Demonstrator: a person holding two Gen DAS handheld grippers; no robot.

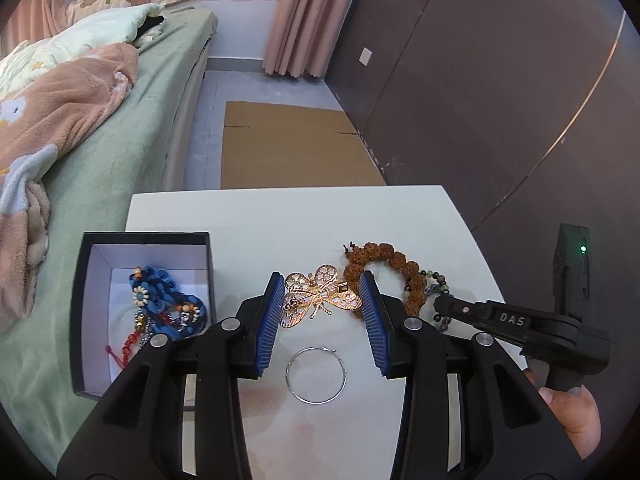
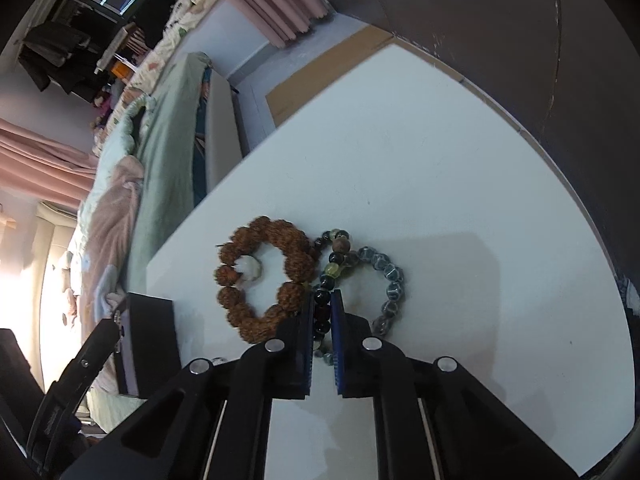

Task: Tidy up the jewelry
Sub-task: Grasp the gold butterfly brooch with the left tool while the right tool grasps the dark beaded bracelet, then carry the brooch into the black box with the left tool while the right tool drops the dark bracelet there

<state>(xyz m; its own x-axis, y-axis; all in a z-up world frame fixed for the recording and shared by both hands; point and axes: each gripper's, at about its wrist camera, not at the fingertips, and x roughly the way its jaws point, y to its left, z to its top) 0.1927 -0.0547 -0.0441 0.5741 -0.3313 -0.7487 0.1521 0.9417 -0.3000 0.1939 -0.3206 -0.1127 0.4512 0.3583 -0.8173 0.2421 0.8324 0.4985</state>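
On the white table [image 1: 256,220], the black box [image 1: 82,312] holding blue braided jewelry [image 1: 168,300] is sitting leftmost, the left gripper [image 1: 322,292] is spreading wide around the gold butterfly brooch [image 1: 320,294] above a silver hoop [image 1: 316,376], and the right gripper [image 2: 321,300] is pinching the dark stone bracelet [image 2: 360,268] beside the brown seed bracelet [image 2: 264,276].

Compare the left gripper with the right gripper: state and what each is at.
The left gripper stands open, its pads flanking the gold butterfly brooch without touching; the right gripper is shut on the dark bead bracelet. The left sits beside the black box; the right next to the brown seed bracelet. Both have blue ribbed pads and work over the white table.
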